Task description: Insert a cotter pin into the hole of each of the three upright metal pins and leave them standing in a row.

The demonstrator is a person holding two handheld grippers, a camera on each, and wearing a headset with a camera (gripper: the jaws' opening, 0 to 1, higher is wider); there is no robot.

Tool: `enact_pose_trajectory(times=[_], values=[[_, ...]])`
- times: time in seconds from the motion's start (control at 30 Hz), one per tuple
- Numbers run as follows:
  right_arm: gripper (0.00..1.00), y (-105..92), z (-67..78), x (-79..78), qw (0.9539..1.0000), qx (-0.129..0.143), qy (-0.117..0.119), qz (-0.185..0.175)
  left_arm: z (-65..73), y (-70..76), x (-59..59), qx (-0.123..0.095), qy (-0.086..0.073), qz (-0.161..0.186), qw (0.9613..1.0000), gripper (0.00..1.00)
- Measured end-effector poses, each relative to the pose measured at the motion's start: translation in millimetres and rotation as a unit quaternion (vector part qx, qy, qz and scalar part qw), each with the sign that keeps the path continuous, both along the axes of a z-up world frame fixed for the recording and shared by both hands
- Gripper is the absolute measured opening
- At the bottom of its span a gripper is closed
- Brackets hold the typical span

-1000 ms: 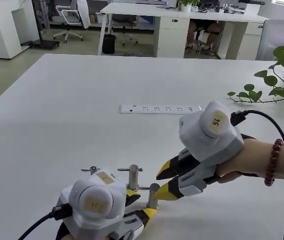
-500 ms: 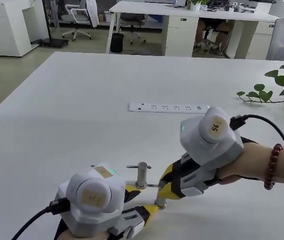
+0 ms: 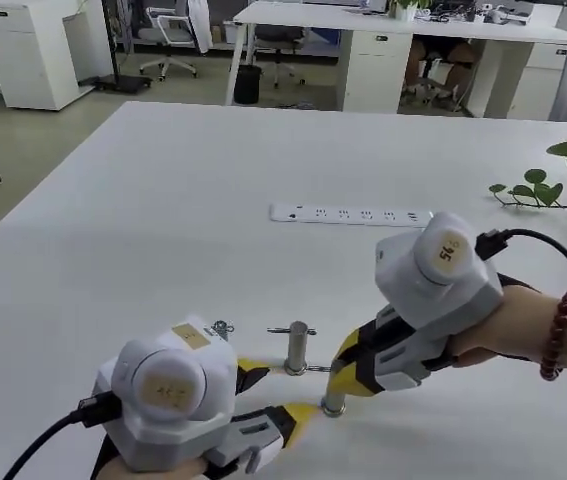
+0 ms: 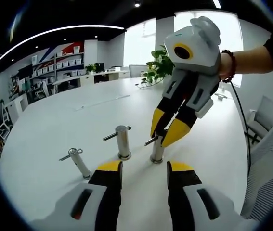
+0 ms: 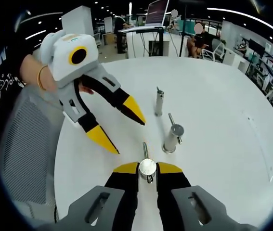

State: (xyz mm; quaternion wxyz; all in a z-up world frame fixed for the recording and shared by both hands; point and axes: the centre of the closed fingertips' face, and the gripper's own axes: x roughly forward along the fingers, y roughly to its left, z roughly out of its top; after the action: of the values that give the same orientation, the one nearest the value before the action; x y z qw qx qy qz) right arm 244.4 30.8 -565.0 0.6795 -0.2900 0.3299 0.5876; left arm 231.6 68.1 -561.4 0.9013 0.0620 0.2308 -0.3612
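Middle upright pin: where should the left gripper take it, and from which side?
Grip the middle pin on its bare shaft, below the cotter pin sticking out crosswise near the top and above the flared foot. Come in level from where the left gripper sits, jaws open: the right gripper clamps the neighbouring pin beside it.

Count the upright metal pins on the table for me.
3, in a row in the left gripper view: left pin, middle pin, and right pin between the right gripper's tips. In the head view, the left gripper mostly hides the left pin.
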Motion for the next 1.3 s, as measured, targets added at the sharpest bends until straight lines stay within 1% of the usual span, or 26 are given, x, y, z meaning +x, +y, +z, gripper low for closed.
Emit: enact_pose_trajectory(times=[0.13,0.27,0.37,0.47,0.57,0.67,0.77,0.83,0.93,1.13,1.3], values=[[0.08,-0.2,0.0,0.2,1.0,-0.001,0.004,-0.002,4.1,1.2,-0.2,-0.005,-0.002,0.001,1.0,0.38],[0.08,-0.3,0.1,-0.3,1.0,-0.003,0.003,0.005,8.1,4.6,-1.9,-0.003,-0.008,0.002,1.0,0.4],[0.08,-2.3,0.1,1.5,0.9999,-0.005,0.003,0.009,10.0,8.9,-4.0,-0.002,-0.009,0.005,0.9999,0.42],[0.08,-7.3,0.7,5.9,0.9999,-0.011,0.001,0.009,12.0,14.6,-5.9,0.002,-0.012,0.01,0.9999,0.44],[0.08,-11.8,2.4,10.7,0.9999,-0.013,-0.002,0.007,17.5,20.8,-6.9,0.002,-0.02,0.014,0.9997,0.46],[0.08,-15.5,3.9,16.2,0.9999,-0.013,-0.004,0.001,22.4,25.2,-6.5,-0.005,-0.024,0.02,0.9995,0.49],[0.08,-18.5,4.2,20.8,0.9999,-0.015,-0.007,-0.001,26.6,31.4,-6.4,-0.012,-0.023,0.029,0.9992,0.52],[0.08,-20.8,4.1,24.3,0.9998,-0.018,-0.009,-0.003,28.4,35.4,-8.5,-0.015,-0.023,0.034,0.9991,0.54],[0.08,-24.0,5.2,29.3,0.9997,-0.021,-0.012,-0.002,29.2,40.3,-11.8,-0.009,-0.024,0.035,0.9991,0.55],[0.08,-28.7,6.5,40.5,0.9995,-0.027,-0.018,-0.004,29.6,46.0,-13.1,0.003,-0.026,0.034,0.9991,0.59],[0.08,-30.4,4.8,45.5,0.9994,-0.03,-0.014,-0.006,30.0,48.3,-13.7,0.011,-0.032,0.03,0.999,0.6]])
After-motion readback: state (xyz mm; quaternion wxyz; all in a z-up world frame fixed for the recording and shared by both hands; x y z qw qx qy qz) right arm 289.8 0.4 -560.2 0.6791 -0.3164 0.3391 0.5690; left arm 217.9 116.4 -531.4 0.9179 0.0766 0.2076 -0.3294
